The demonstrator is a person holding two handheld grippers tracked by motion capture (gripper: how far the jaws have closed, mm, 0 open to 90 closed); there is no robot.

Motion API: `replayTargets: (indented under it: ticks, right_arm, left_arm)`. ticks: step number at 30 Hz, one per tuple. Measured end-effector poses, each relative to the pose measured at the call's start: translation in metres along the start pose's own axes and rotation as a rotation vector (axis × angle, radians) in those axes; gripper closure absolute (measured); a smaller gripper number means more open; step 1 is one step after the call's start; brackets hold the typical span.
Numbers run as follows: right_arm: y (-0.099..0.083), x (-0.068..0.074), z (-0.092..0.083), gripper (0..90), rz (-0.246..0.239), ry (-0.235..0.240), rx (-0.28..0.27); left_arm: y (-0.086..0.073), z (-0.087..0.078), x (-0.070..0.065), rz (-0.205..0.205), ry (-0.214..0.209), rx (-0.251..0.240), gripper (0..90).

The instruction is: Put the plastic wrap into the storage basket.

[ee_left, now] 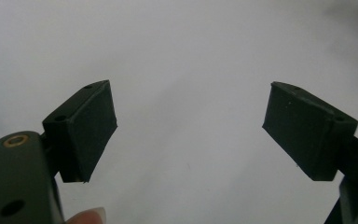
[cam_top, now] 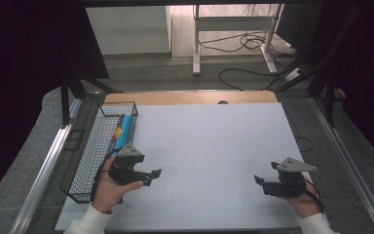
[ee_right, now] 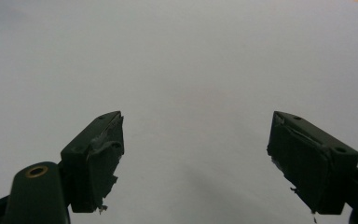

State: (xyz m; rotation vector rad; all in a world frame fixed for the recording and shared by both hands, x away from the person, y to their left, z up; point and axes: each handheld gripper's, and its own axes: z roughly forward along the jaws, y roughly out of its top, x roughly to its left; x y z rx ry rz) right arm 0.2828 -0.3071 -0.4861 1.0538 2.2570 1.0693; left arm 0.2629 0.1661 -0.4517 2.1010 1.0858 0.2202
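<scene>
High view first: left tongs [cam_top: 152, 176] sit just right of the basket [cam_top: 85, 161], jaws apart, nothing between them. The left gripper view confirms it, both pads [ee_left: 91, 128] wide over bare white sheet. Right tongs [cam_top: 259, 181] hover well away from the basket, near the sheet's [cam_top: 209, 141] right edge, jaws apart too, empty; their pads [ee_right: 100, 161] look scuffed.

The box [cam_top: 121, 129], blue with colourful print, lies inside the basket, against its right wall toward the far end.

My read: the box is stowed and the left hand is clear of the basket, so this looks like a put-away step at its close, or a pick about to start. A pick would call for lifting the left tongs over the wire rim and coming down on the box lengthwise.

Room is generous right of the basket; the wire rim is the one edge to mind.
</scene>
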Motion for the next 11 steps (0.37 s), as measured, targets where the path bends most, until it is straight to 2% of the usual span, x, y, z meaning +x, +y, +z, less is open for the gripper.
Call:
replayTargets:
  ticks: [3,9,11]
  right_arm:
    - [0.0018,0.0027,0.0002,19.1,0.008,0.027,-0.018]
    - [0.0017,0.0046,-0.0016,18.9,0.005,0.046,-0.034]
    - [0.0016,0.0051,-0.0022,18.8,0.006,0.048,-0.038]
  left_arm:
    - [-0.0065,0.0055,-0.0072,0.014,0.001,0.017,17.0]
    - [-0.0086,0.0083,-0.0081,0.018,0.018,0.025,17.1]
    - [-0.0083,0.0082,-0.0099,0.027,0.009,0.023,17.1]
